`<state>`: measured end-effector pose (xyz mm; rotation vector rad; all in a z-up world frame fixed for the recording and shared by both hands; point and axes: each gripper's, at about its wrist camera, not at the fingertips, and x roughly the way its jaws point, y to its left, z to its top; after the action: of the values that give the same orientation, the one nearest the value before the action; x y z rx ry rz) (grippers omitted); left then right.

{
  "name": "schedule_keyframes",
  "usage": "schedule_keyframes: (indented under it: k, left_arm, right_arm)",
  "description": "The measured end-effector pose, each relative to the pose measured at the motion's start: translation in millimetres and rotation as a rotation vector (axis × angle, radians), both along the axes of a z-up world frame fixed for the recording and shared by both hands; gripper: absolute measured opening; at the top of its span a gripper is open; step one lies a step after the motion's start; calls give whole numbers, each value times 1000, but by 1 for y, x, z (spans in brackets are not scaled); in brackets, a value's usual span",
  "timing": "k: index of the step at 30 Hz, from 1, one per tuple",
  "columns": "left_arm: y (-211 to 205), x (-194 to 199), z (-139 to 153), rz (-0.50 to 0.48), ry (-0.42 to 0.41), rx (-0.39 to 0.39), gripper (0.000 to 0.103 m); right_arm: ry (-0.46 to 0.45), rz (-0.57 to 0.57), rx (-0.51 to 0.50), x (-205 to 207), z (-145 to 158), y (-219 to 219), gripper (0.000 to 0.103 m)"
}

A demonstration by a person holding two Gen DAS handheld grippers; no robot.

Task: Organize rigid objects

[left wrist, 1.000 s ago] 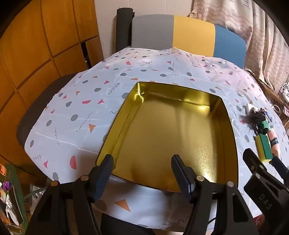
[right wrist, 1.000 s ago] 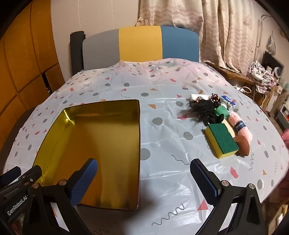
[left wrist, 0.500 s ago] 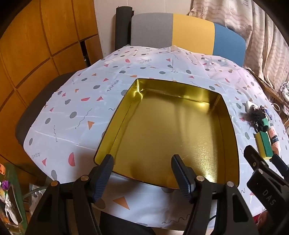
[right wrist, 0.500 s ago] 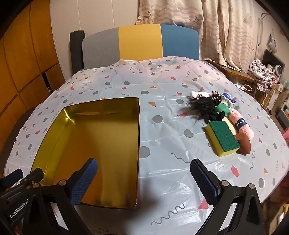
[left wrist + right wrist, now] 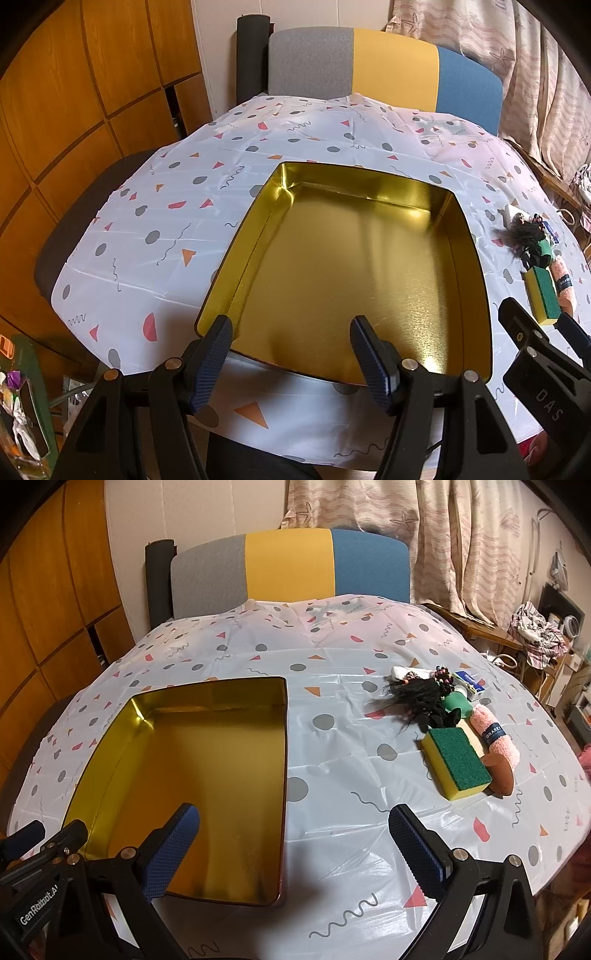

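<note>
An empty gold tin tray (image 5: 476, 295) (image 5: 286, 746) lies on the patterned tablecloth. To its right is a heap: a yellow sponge with a green pad (image 5: 458, 762) (image 5: 542, 297), a pink rolled towel (image 5: 495, 738), a brown oval object (image 5: 502, 773), a black hair tuft (image 5: 417, 698), a green bottle (image 5: 456, 703), a blue-white box (image 5: 469, 681), and a white tube (image 5: 408, 672). My left gripper (image 5: 291, 360) is open and empty over the tray's near edge. My right gripper (image 5: 295, 843) is open and empty over the tray's near right corner.
A grey, yellow and blue chair back (image 5: 291, 565) stands behind the table. Wooden cabinets (image 5: 74, 92) are at the left. Curtains (image 5: 443, 535) and a cluttered side table (image 5: 535, 635) are at the right. Each gripper shows at the edge of the other's view.
Both views have pulled back and up slightly, so the tray and the heap look a bit farther away. Both grippers stay open and empty.
</note>
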<state>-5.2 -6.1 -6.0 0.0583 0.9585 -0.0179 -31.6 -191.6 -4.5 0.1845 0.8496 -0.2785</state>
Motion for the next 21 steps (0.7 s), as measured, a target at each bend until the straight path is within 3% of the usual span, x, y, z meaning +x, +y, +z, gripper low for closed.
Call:
schedule_keyframes:
  k: [21]
  left_arm:
    - [-1, -2, 0, -5, -5, 5, 67]
  right_arm:
    - [9, 23, -31, 1, -1, 7, 103]
